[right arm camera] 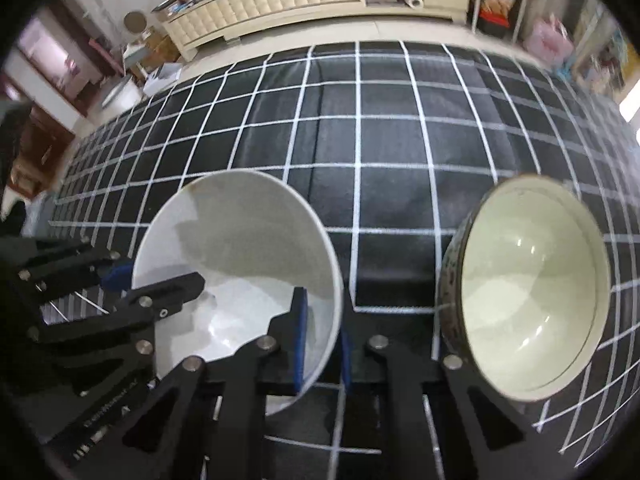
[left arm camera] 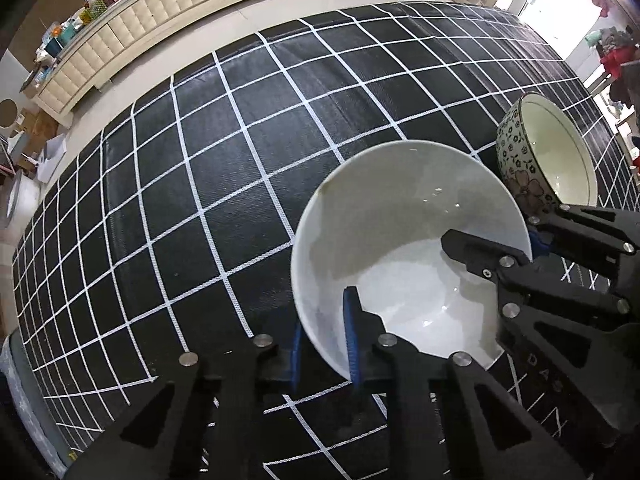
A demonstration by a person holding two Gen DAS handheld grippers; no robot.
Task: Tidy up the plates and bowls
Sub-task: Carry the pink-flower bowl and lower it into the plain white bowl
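Note:
A plain white bowl (left arm camera: 400,216) sits on the black cloth with a white grid (left arm camera: 224,168). My left gripper (left arm camera: 324,346) is shut on its near rim, one blue pad inside and one outside. My right gripper (left arm camera: 520,240) clamps the bowl's right rim in the same way. In the right wrist view the white bowl (right arm camera: 240,240) has its rim pinched between the right gripper's (right arm camera: 323,346) pads, and the left gripper (right arm camera: 136,280) holds the far left rim. A floral-patterned bowl (left arm camera: 548,152) with a cream inside stands close by on the right (right arm camera: 532,284), untouched.
The gridded cloth (right arm camera: 380,140) stretches away behind both bowls. Beyond the table's far edge stands a long cream cabinet (left arm camera: 132,36) with clutter on top. Boxes and bags (right arm camera: 548,40) line the floor at the back.

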